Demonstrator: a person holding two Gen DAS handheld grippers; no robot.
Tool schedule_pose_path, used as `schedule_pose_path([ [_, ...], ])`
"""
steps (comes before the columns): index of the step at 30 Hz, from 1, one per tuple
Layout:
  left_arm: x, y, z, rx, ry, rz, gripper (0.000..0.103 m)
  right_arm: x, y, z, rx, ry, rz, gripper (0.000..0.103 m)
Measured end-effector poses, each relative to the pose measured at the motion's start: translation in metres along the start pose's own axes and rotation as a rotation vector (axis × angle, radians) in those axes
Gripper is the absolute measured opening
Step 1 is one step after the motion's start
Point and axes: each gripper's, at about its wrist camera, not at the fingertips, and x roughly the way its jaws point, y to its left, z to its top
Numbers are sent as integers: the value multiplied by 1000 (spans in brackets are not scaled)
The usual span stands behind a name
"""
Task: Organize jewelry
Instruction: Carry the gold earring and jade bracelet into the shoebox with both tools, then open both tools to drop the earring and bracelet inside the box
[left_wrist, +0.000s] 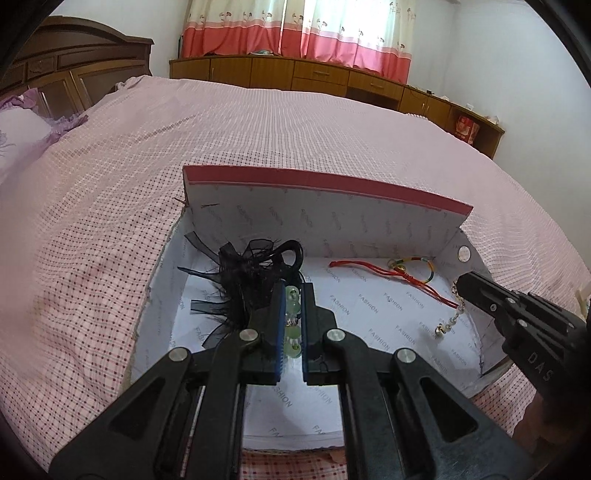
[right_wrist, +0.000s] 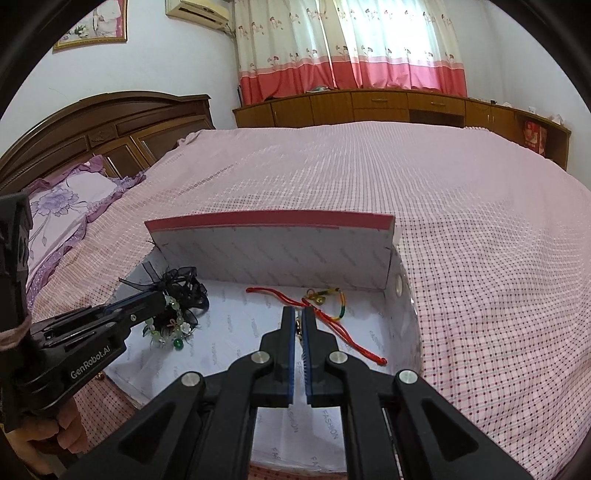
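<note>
You have the bed (right_wrist: 369, 177) under everything — a wide spread of pink checked cloth, soft and faintly rumpled, with a carved dark wood headboard (right_wrist: 110, 122) and a lilac flowered pillow (right_wrist: 66, 199) off to your left. Low wooden cabinets (right_wrist: 369, 101) run beneath the pink-and-cream curtains (right_wrist: 351, 44) at the far wall.

On the cloth sits an open cardboard box (left_wrist: 491, 332), lined in white paper printed with grey lettering; its lid (left_wrist: 314, 214) stands up behind, red-edged, walling off the far side.

Inside, a frilly black hair tie (left_wrist: 236, 280) of gauzy ribbon crowds the left corner, right against your left gripper (left_wrist: 293, 295). A red cord (right_wrist: 347, 332) with a multicoloured braided section (right_wrist: 341, 310) lies loose across the middle, just beside your right gripper (right_wrist: 298, 321).

Your left gripper is clamped on a bracelet (right_wrist: 170, 325) of pale green round beads, hanging low over the lining. Your right gripper is pinched on a thin gold-coloured chain (left_wrist: 450, 317), whose beaded length trails down onto the paper.
</note>
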Motion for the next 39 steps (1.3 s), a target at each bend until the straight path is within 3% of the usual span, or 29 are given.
schedule_pose_path([
  [3, 1, 1, 1, -3, 9, 0, 0, 1, 0, -1, 5, 9, 11, 5],
  [5, 2, 1, 1, -9, 22, -1, 8, 1, 0, -1, 8, 11, 17, 6],
  [7, 2, 2, 1, -14, 24, 4, 19, -1, 2, -1, 2, 10, 13, 13],
  [8, 1, 2, 1, -17, 22, 7, 24, -1, 2, -1, 0, 9, 12, 23],
  [10, -1, 2, 1, -21, 18, 8, 27, -5, 4, -1, 0, 1, 15, 30],
  [21, -19, 3, 2, -25, -9, 5, 31, -29, 6, -3, 2, -42, -2, 45],
  [39, -69, 3, 2, -13, -69, 5, 32, -87, 14, -11, 8, -115, 17, 47],
])
